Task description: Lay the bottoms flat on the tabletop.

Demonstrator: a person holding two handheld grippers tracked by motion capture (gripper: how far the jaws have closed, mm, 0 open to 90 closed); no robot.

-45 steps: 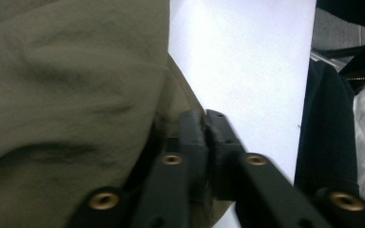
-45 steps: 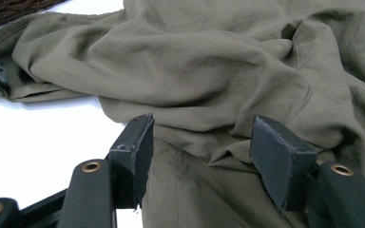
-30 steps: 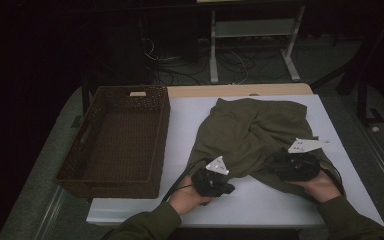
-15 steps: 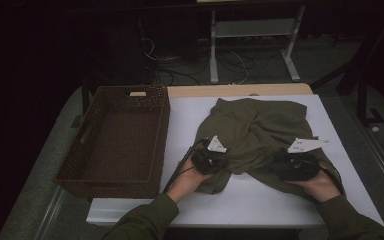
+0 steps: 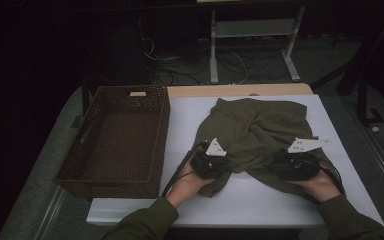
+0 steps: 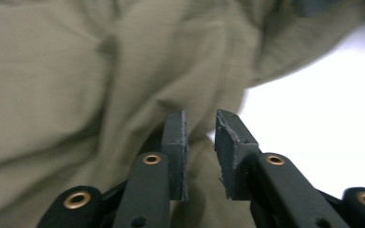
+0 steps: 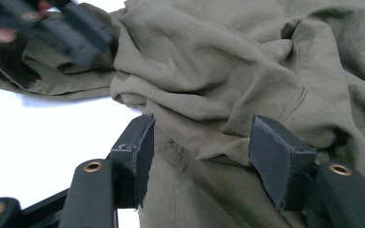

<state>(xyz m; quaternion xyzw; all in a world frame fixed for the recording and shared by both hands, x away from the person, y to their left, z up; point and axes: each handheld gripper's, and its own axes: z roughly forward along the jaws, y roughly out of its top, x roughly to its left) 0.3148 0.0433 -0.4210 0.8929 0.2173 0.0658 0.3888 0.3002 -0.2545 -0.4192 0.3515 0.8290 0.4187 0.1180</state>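
Since the earlier frames, the left tongs [image 5: 211,161] have slid up from the lower edge of the olive garment [image 5: 252,132] onto its left fold, a little left of centre in the high view. Their jaws have just been opening; in the left gripper view they stand slightly parted, with a narrow gap between the pads [image 6: 175,142] and loose cloth [image 6: 100,95] lying under and beyond them, not pinched. The right tongs [image 5: 296,165] have kept their place at the lower right of the garment. In the right gripper view the right tongs [image 7: 209,142] are spread wide, with a rumpled ridge of cloth [image 7: 228,85] bulging between the two pads and neither pad clearly pressing it. The garment lies crumpled on the white desk [image 5: 260,200], filling the centre and right of the high view. A brown woven basket [image 5: 117,137] sits at the left of the desk, just beside the garment but apart from it.
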